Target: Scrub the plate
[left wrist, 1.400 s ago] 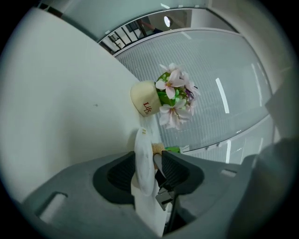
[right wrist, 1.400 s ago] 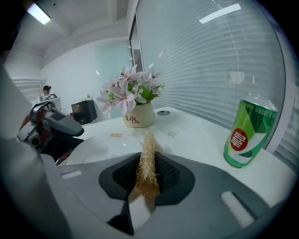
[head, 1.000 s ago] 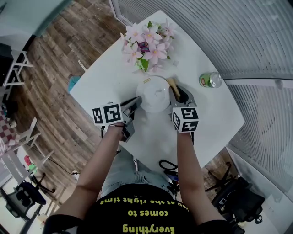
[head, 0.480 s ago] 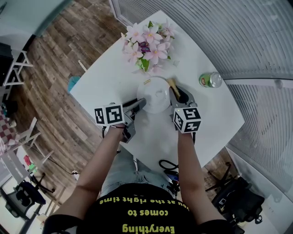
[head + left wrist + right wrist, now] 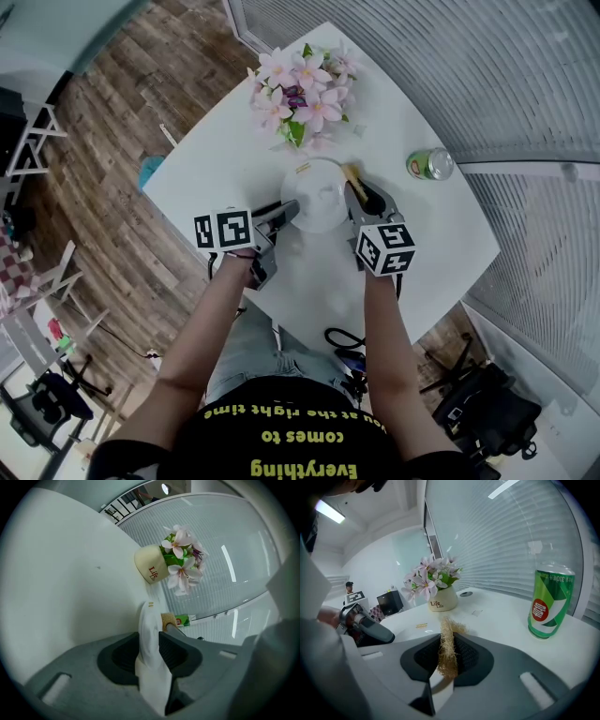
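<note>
1. Plate (image 5: 149, 630) rim stands between the left gripper (image 5: 150, 651) fingers, which have just been spreading wide. The pads look slack on it, so I judge the hold released.
2. Right gripper (image 5: 447, 656) fingers have just been closing and sit narrow, pinching a straw-coloured scrubber (image 5: 449, 641) whose tuft pokes forward.
3. From the head view, that tuft sits at the plate's far right edge. The plate rests on the white counter (image 5: 431, 225) between both grippers.
4. Unheld, the plate may slide under rubbing, or the scrubbing may be ending.
5. Flower pot (image 5: 300, 98) stands behind, and a green can (image 5: 430, 164) well to the right.
</note>
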Available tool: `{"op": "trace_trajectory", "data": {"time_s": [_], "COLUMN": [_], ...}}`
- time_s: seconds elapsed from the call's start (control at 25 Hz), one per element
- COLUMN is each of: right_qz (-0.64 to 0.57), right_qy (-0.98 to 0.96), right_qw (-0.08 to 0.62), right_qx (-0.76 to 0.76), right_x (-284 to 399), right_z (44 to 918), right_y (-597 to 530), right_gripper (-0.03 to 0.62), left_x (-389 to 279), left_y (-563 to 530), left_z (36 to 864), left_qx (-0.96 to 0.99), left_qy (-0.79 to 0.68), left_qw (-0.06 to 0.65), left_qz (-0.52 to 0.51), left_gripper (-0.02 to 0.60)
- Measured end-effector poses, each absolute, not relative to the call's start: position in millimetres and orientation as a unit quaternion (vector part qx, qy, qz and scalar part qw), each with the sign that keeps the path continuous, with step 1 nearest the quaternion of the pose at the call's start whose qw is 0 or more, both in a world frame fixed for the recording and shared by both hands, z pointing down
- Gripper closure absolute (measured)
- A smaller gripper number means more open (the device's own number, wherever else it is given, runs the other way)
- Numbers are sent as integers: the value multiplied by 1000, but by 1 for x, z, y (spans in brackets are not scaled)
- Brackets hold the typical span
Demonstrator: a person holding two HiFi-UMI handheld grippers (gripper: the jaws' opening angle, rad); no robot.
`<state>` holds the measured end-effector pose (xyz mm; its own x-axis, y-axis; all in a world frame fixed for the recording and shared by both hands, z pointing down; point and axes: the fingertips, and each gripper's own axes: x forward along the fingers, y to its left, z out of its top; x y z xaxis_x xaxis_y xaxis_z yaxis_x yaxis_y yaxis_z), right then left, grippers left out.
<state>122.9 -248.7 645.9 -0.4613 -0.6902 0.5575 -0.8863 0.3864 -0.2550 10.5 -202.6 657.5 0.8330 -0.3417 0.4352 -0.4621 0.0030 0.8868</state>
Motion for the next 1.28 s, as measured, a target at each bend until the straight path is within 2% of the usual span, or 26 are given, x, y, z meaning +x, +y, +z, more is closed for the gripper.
{"op": "trace_trajectory", "data": {"time_s": [0.12,0.24,0.36,0.88,1.28], "right_qz": [267,267,269,222,202], "right_qy": [-812,-813,-812,-814,-820], "right_qw": [183,183,181,136,112], "right_qx": [486,484,486,519,524], "right_x": [125,125,127,140,139], "right_z": [646,646,645,602,570], "right_y": [-250,-251,-251,-252,-243], "right_gripper": [542,542,542,545,548], "left_x": [16,18,19,10,1], "left_y": [-192,-185,-185,-206,-204], "left_z": [659,663,663,618,589], "left_qx": [706,707,705,769,795], "left_qy": [-265,-265,-271,-282,-299], "left_qw": [654,652,653,573,528], "left_qz": [63,74,63,-2,5], "left_gripper": [470,546,555,571,571]}}
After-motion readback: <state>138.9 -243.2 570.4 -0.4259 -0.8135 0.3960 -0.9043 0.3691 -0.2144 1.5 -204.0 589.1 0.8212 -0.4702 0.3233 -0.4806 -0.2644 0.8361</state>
